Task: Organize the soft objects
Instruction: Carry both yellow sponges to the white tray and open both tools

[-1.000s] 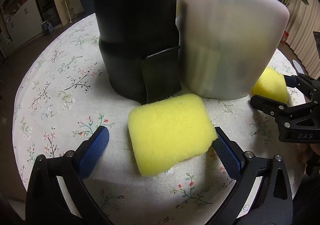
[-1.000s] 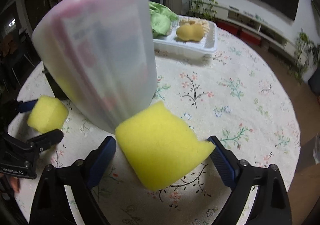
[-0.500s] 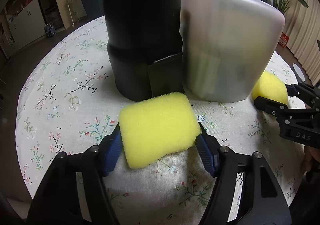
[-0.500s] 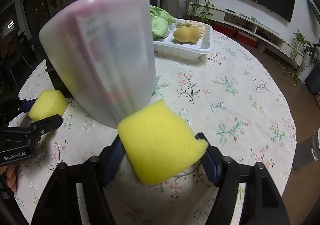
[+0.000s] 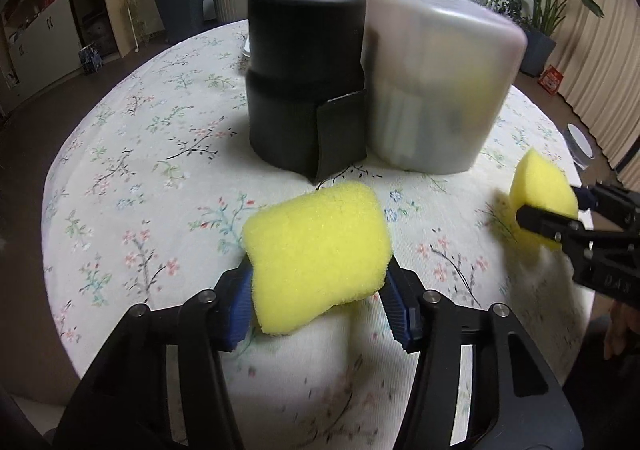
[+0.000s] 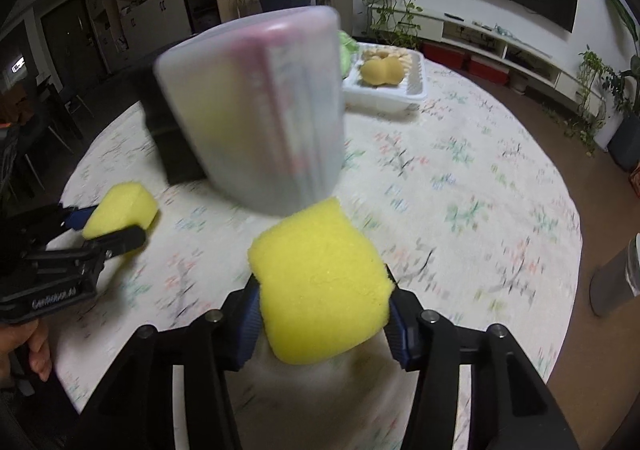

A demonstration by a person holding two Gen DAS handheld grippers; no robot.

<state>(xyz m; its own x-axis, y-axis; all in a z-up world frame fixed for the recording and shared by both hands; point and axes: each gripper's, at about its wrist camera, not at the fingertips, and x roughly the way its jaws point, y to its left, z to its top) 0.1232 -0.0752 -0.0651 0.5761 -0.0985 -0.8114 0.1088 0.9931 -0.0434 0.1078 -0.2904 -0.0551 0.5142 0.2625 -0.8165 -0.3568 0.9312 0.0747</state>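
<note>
Both tongs, left (image 5: 320,302) and right (image 6: 320,324), pinch rectangular yellow foam sponges (image 5: 316,258) (image 6: 320,290); squeezed foam may spring free if the grip slackens over the desk (image 5: 120,178).

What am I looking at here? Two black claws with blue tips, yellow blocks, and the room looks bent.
There is no robot. A person holds a hand tool in each hand, and each tool has a claw and a wide-angle camera, which bends the room.

One picture looks along the left claw, the other along the right claw. Each claw is shut on a yellow sponge: the left sponge and the right sponge. Each camera also sees the other tool off to the side.

On the round flowered table stand a black tub and a frosted tub side by side. Behind them is a white tray with more soft things.
</note>
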